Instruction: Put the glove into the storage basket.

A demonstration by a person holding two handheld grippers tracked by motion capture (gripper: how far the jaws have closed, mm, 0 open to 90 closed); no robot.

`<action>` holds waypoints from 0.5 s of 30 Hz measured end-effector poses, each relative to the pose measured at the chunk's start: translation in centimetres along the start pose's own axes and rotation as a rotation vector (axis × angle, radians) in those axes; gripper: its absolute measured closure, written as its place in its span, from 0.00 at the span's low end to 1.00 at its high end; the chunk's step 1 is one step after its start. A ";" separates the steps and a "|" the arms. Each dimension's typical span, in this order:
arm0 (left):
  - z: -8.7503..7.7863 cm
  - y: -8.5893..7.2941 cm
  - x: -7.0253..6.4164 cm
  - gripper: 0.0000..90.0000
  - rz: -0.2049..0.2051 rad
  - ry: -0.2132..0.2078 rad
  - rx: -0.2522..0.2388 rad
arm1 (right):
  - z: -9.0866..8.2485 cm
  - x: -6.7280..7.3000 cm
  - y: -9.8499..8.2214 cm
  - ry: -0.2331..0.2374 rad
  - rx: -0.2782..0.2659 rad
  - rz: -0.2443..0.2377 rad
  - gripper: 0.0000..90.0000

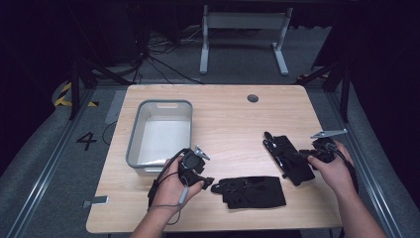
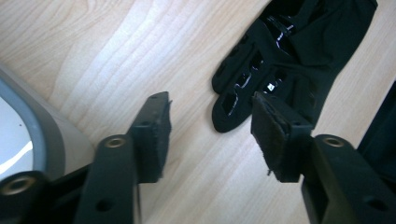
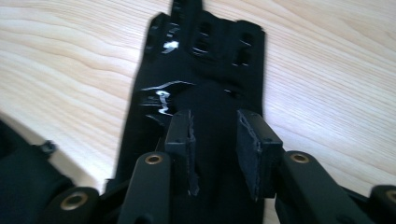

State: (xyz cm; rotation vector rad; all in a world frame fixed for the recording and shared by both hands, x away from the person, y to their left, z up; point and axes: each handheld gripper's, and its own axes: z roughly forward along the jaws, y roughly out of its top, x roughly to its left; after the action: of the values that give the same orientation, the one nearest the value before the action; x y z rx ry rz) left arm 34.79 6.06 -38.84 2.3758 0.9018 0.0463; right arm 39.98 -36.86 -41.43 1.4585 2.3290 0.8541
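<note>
Black gloves lay flat on the wooden table [image 1: 228, 111], none in the grey bin [image 1: 184, 106], so the work looked barely begun. The left gripper [image 2: 210, 123] stood spread beside the near glove [image 1: 253, 191]; the right gripper [image 3: 215, 140], jaws apart, straddled the far glove [image 3: 205, 88]

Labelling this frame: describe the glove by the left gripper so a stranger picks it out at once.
Start at the grey bin on the left of the wooden table. Just right of its near corner is the left gripper, and the black glove lies flat beside its jaws. Unlike the other glove, it lies crosswise near the front edge.
</note>
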 end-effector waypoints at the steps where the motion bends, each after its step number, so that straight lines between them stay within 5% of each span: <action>1: 0.0 0.0 0.0 0.52 0.000 0.000 0.000 | 0.0 0.0 0.0 0.000 0.000 0.000 0.75; 15: 0.4 -0.2 0.5 0.51 0.002 0.000 0.011 | 0.9 -1.5 -0.8 -0.071 0.065 0.057 0.71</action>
State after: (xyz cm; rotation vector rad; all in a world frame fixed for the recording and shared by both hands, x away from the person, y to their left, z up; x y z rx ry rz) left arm 35.14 6.31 -39.38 2.3866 0.9014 0.0420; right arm 40.57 -38.17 -42.79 1.5614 2.2935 0.7355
